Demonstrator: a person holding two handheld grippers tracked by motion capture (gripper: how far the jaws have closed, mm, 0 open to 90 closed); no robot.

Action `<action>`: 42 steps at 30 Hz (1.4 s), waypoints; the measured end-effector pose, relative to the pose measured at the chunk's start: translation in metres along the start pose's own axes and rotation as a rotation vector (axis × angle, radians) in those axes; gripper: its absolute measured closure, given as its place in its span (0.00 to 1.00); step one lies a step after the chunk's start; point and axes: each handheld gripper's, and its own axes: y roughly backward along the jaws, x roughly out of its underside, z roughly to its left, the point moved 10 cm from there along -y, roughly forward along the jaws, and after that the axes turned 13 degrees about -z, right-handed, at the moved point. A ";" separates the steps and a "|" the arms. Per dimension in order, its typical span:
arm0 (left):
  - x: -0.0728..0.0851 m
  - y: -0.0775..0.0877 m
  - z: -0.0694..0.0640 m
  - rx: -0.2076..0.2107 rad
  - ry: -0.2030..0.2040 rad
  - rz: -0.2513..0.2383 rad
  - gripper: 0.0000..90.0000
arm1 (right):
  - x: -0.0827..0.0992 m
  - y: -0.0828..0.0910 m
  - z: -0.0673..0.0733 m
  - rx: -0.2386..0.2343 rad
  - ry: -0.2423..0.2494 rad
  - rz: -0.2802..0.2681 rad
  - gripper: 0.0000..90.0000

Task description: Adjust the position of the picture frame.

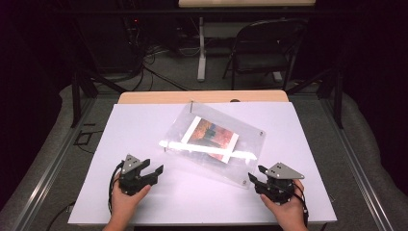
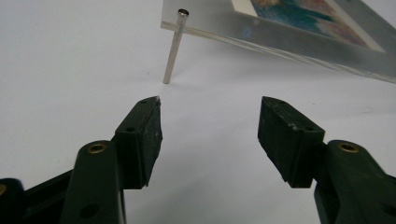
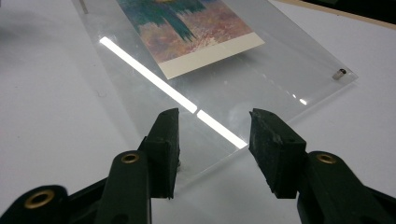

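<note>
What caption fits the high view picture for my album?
Two open hand-held grippers, left and right, flank a clear picture frame on a white table.

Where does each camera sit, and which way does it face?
High view: above the person's side, facing forward and down on the table; both hands, left tool and right tool show.
Left gripper view: on the left tool, facing the frame and its metal post; open black jaws show.
Right gripper view: on the right tool, facing the frame's near corner; open jaws show.
Shared: all three show the frame with its print.
</note>
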 end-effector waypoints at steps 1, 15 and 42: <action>0.000 -0.002 0.003 -0.012 -0.002 0.006 0.47 | 0.000 0.000 0.000 -0.001 0.001 -0.002 0.59; -0.003 -0.049 0.026 -0.044 -0.045 0.082 0.72 | 0.001 0.001 -0.005 -0.007 -0.068 0.001 0.59; -0.011 -0.086 0.023 -0.030 -0.084 0.090 0.90 | 0.001 0.002 0.005 -0.051 -0.132 0.012 0.71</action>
